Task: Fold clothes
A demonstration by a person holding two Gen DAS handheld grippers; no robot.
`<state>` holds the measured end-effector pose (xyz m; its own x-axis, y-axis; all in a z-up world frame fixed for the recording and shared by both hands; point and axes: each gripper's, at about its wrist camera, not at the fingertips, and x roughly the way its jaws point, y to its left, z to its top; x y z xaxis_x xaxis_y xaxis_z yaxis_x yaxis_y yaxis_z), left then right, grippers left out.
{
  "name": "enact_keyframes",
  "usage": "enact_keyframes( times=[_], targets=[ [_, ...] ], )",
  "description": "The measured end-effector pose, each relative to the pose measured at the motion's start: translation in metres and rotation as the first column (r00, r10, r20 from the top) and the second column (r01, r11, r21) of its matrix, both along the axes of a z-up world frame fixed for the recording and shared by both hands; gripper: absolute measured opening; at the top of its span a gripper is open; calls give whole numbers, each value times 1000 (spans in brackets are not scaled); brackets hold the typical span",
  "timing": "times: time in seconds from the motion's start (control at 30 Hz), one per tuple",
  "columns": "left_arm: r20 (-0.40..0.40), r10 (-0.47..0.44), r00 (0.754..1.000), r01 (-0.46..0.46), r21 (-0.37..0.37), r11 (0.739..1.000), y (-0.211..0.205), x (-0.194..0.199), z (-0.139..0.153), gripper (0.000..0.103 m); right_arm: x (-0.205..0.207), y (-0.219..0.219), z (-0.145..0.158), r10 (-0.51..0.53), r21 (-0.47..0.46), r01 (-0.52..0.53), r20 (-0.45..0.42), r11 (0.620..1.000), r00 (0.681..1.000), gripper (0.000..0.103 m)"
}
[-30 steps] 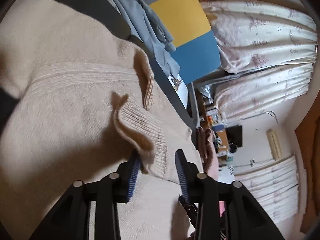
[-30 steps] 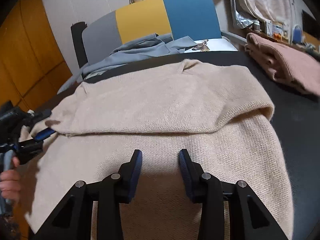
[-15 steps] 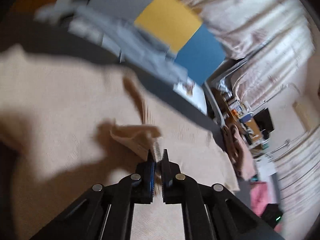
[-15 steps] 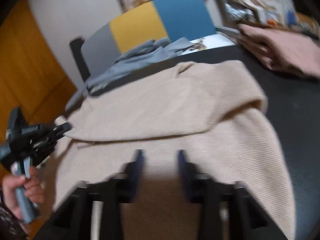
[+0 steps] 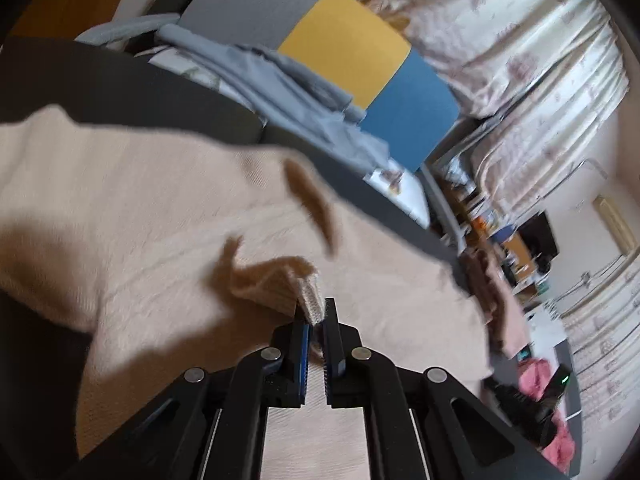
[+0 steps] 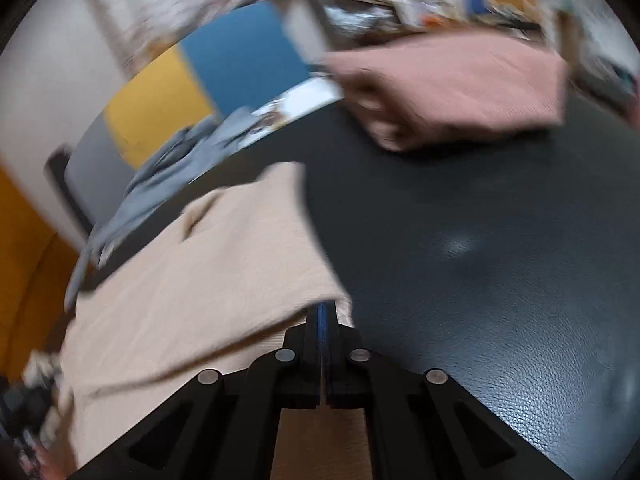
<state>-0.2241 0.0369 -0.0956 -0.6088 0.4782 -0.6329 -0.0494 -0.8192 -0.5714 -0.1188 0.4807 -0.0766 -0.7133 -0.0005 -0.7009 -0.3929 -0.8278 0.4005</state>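
beige sweater (image 5: 168, 216) lies spread over the dark table (image 6: 500, 240), reaching its near edge. left claw (image 5: 314, 314) is clamped on the ribbed cuff (image 5: 310, 294), lifted off the cloth. right claw (image 6: 323, 312) is closed at the sweater's folded edge; a pinch of fabric looks likely, though blur hides it. step: sleeve fold. next, i judge: carry the cuff inward across the body, lay flat, release.

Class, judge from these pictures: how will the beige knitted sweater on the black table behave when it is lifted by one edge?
The beige knitted sweater will probably flop: its ribbed cuff bends over in the left hand-held gripper. It likely drags rather than slides, since the knit looks fuzzy against the black table. Where the right hand-held gripper meets its edge, layers seem to sag.
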Motion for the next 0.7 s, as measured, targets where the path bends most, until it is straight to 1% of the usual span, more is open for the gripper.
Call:
enact_keyframes(
  times=[0.03, 0.07, 0.13, 0.2, 0.27, 0.37, 0.4, 0.43, 0.47, 0.53, 0.6, 0.63, 0.7],
  targets=[
    [-14, -10, 1000, 10, -6, 1000, 1, 3, -7, 5, 3, 4, -3, -17, -25, 17, -7, 1000, 1000, 0],
    [-22, -10, 1000, 10, 8, 1000, 0, 4, -9, 5, 5, 8, -5, -32, -47, 31, -12, 998, 999, 0],
    [-19, -5, 1000, 6, 41, 999, -4, 4, -10, 7, 6, 7, -2, -26, -36, 25, -9, 999, 1000, 0],
    [-20, -5, 1000, 6, 58, 998, -6, 4, -12, 7, 8, 6, 0, -5, -64, 4, -18, 998, 1000, 0],
    [-20, -3, 1000, 5, 74, 997, -8, 4, -14, 7, 12, 2, 5, 28, -76, -30, -35, 997, 999, 3],
    [-19, -5, 1000, 6, 86, 996, -9, 2, -15, 7, 5, -11, 4, 122, -44, -123, -25, 991, 992, 4],
    [-19, -5, 1000, 6, 90, 996, -9, 2, -16, 7, 2, -10, 3, 100, -6, -100, 2, 995, 995, 4],
    [-19, -4, 1000, 6, 93, 996, -9, 2, -17, 7, -2, -8, 2, 77, 34, -78, 28, 996, 997, 0],
    [-19, -6, 1000, 8, 94, 996, -9, 1, -17, 7, -5, -6, 1, 49, 67, -53, 50, 996, 998, 0],
    [-21, -11, 1000, 13, 94, 995, -7, 0, -17, 7, -3, 13, -4, -38, 39, 36, 54, 999, 998, 0],
    [-21, -14, 1000, 16, 102, 995, -8, 0, -17, 7, -4, 15, -4, -26, 50, 23, 64, 999, 998, 0],
    [-20, -15, 1000, 17, 106, 994, -8, 0, -18, 7, -4, 9, 0, 2, 79, -9, 81, 997, 997, 0],
    [-20, -17, 1000, 19, 116, 993, -10, -1, -19, 7, 1, 1, 9, 35, 89, -41, 73, 995, 997, 1]
  ],
)
